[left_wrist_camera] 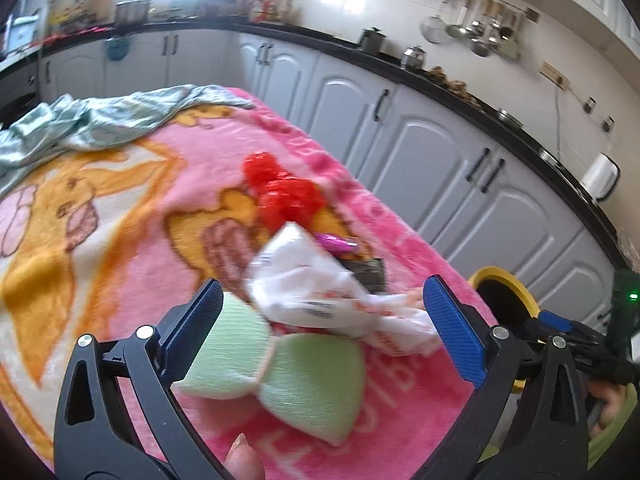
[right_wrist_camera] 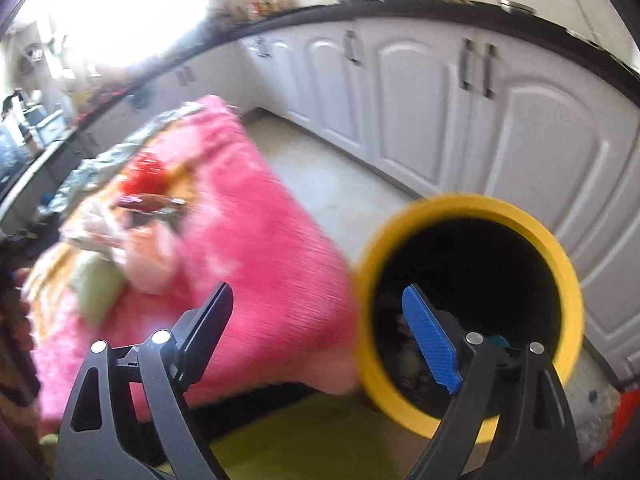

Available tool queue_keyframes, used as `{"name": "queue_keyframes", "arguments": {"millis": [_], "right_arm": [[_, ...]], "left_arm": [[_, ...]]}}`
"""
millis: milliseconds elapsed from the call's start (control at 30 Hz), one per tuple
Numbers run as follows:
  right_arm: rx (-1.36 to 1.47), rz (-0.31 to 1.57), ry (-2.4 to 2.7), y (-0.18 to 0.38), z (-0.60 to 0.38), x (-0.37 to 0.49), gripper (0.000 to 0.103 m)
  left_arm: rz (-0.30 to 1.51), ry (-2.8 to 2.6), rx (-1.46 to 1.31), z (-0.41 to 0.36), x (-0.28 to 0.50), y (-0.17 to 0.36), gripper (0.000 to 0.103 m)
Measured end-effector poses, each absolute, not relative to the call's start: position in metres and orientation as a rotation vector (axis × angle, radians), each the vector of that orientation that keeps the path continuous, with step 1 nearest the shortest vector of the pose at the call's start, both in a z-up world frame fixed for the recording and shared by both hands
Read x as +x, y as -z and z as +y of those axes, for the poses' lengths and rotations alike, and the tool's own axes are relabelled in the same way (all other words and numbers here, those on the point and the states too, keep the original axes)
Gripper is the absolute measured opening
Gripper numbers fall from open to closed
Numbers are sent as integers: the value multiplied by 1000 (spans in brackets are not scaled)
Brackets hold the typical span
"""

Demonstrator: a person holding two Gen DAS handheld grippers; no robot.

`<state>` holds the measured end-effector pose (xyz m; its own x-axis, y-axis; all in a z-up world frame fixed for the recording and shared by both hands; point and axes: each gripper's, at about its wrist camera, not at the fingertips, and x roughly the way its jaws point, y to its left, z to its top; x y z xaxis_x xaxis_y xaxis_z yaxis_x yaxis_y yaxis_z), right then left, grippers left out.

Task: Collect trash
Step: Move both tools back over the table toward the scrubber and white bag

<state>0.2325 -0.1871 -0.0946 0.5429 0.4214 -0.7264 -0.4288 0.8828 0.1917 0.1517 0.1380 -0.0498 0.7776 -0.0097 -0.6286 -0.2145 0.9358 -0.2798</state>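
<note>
Pink blanket (left_wrist_camera: 168, 184): our largest item, printed with orange and cream cartoon figures, spread over the work surface; a crumpled pale green cloth (left_wrist_camera: 92, 124) lies at its far end.

Yellow bin (right_wrist_camera: 468, 300): round, dark inside, standing off the blanket's edge by the white cabinets (right_wrist_camera: 540, 152); some scraps show at its bottom, blurred.

White wrapper (left_wrist_camera: 320, 292): crumpled, orange print, lying mid-blanket.

Green sponge pieces (left_wrist_camera: 280, 368): two, touching, nearest our left gripper.

Red crumpled wrapper (left_wrist_camera: 284, 196): beyond the white one.

Dark packet (left_wrist_camera: 368, 274) and magenta foil wrapper (left_wrist_camera: 336, 244): small, beside the white wrapper.

Left gripper (left_wrist_camera: 328, 328): jaws spread wide, nothing held, over the sponge pieces and white wrapper.

Right gripper (right_wrist_camera: 324, 336): jaws spread wide, nothing held, one finger (right_wrist_camera: 430, 344) across the bin's mouth.
</note>
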Motion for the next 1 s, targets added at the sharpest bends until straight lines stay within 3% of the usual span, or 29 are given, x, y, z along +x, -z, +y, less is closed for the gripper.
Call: {"name": "queue_keyframes", "arguments": {"millis": [467,733,767,833,967,1000], "right_arm": [[-149,888,-824,94,-55,239,87],[-124,972,-912,119,-33,260,86],[-113,982,-926,121,-33,261,84],[-101,1004,-957,125,-32,261,68],[-82,1011,-985,124,-37,257,57],[-73,1011,-992,122,-39,256,54]], "left_arm": [[787,-167,-559,207,124,88,92],[844,-90,-614,213,117,117,92],[841,-90,-604,212,118,118,92],[844,-89,-583,208,120,119,92],[842,-68,-567,198,121,118,92],[845,-58,-560,195,122,117,86]]}}
